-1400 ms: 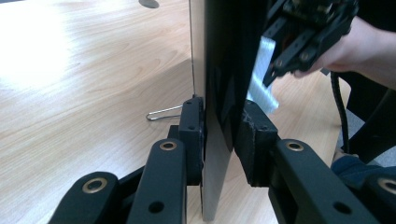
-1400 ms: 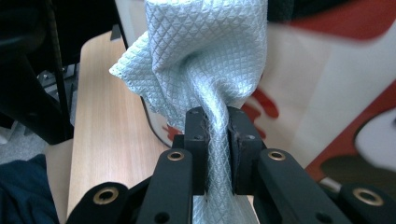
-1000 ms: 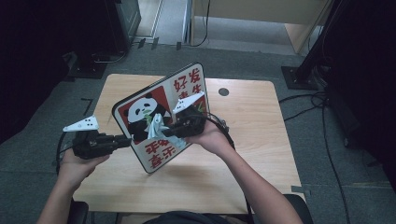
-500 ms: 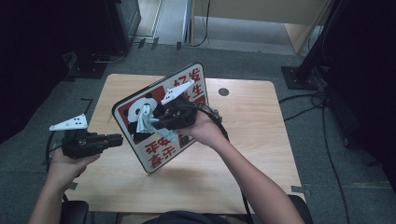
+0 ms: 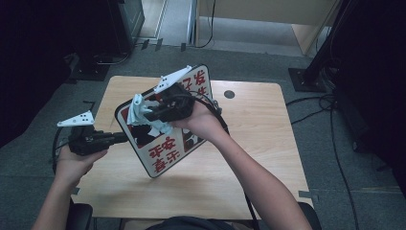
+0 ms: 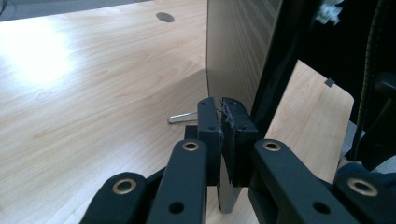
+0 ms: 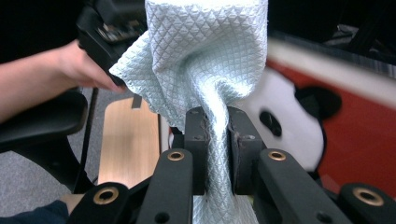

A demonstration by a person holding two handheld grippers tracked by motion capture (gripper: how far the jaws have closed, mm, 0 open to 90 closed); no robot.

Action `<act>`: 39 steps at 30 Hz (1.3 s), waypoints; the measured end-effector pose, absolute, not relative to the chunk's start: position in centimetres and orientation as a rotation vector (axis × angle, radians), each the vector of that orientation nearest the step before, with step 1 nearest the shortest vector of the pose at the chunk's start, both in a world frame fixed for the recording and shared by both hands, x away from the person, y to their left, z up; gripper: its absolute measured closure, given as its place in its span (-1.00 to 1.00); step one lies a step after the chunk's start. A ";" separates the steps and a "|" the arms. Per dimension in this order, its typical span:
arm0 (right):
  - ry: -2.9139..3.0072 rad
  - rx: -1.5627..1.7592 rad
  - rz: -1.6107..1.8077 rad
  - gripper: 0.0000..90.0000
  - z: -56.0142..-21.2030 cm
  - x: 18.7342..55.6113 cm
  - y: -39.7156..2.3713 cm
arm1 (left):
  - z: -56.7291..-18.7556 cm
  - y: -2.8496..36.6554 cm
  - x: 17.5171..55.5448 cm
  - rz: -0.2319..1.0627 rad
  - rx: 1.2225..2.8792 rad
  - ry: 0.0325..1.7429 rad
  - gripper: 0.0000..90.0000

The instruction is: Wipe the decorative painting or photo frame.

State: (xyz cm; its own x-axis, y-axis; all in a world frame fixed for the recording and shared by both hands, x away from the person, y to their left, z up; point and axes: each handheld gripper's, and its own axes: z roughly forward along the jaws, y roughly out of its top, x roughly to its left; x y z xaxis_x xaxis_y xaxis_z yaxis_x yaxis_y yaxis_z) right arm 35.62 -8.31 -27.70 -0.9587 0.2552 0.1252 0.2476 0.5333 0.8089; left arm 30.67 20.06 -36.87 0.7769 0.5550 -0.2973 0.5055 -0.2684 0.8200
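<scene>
Here, labelled parts of the scene:
Hidden: the board's panda picture lies partly behind the cloth and right gripper; the red characters are hard to read.
Board: tilted on edge above the table, left of centre.
Left gripper: jaws just closed, clamped on the board's left edge.
Right gripper: jaws pinched on the pale blue cloth, against the board's face.
Around: cables on the floor, far right.
</scene>
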 end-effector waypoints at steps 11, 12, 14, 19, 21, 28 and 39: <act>2.723 0.393 1.446 0.79 -25.9 35.2 -5.9 | -36.3 19.4 32.0 0.053 1.911 0.739 0.94; 2.719 0.393 1.443 0.79 -26.0 35.2 -5.9 | -36.3 19.3 32.0 0.053 1.910 0.736 0.94; 2.721 0.402 1.449 0.79 -26.4 35.1 -6.0 | -36.3 19.3 32.1 0.052 1.915 0.730 0.94; 2.729 0.409 1.439 0.79 -27.3 35.0 -6.1 | -36.2 19.1 32.2 0.057 1.918 0.729 0.94; 2.736 0.406 1.424 0.79 -27.8 34.9 -6.1 | -36.2 19.1 32.1 0.059 1.919 0.731 0.94; 2.736 0.412 1.426 0.79 -28.7 34.7 -6.5 | -36.2 19.0 32.1 0.063 1.925 0.725 0.94; 2.756 0.421 1.440 0.79 -31.0 34.2 -6.5 | -36.2 19.1 32.1 0.067 1.923 0.730 0.93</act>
